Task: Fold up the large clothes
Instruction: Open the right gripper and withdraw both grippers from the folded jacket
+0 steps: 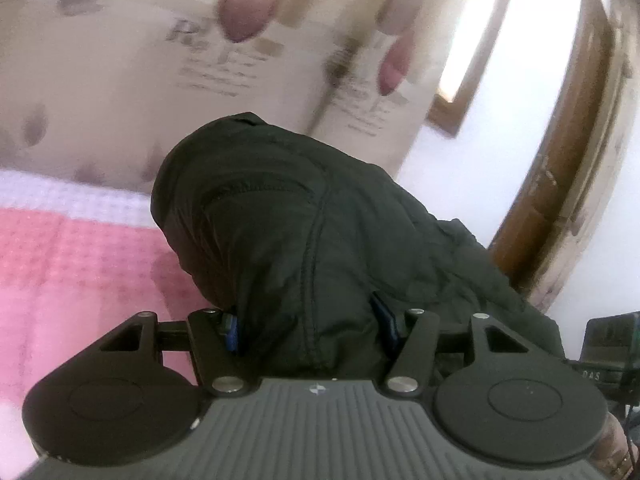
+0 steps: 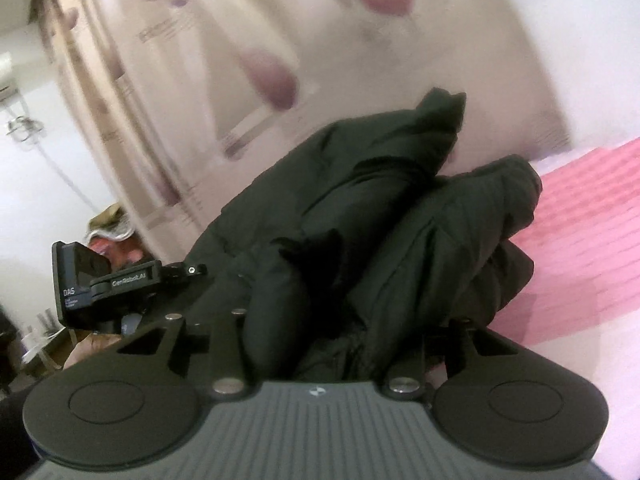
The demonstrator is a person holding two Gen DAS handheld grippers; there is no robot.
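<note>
- My left tongs (image 1: pixel 312 328) are closed on a thick fold of the black jacket (image 1: pixel 296 232), which is lifted above the pink bed cover (image 1: pixel 80 264).
- My right tongs (image 2: pixel 344 340) also grip the jacket (image 2: pixel 360 220); fabric hides their tips.
- Bare bed cover (image 2: pixel 580 240) lies beside it.
- A curtain (image 1: pixel 120 72) hangs behind, a door frame (image 1: pixel 560 200) near.

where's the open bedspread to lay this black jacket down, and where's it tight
Bare pink bedspread shows left of the black jacket in the left wrist view, up to its white border. In the right wrist view a pink stretch lies right of the jacket. It is crowded at both the left gripper and right gripper, whose jaws are stuffed with fabric.
</note>
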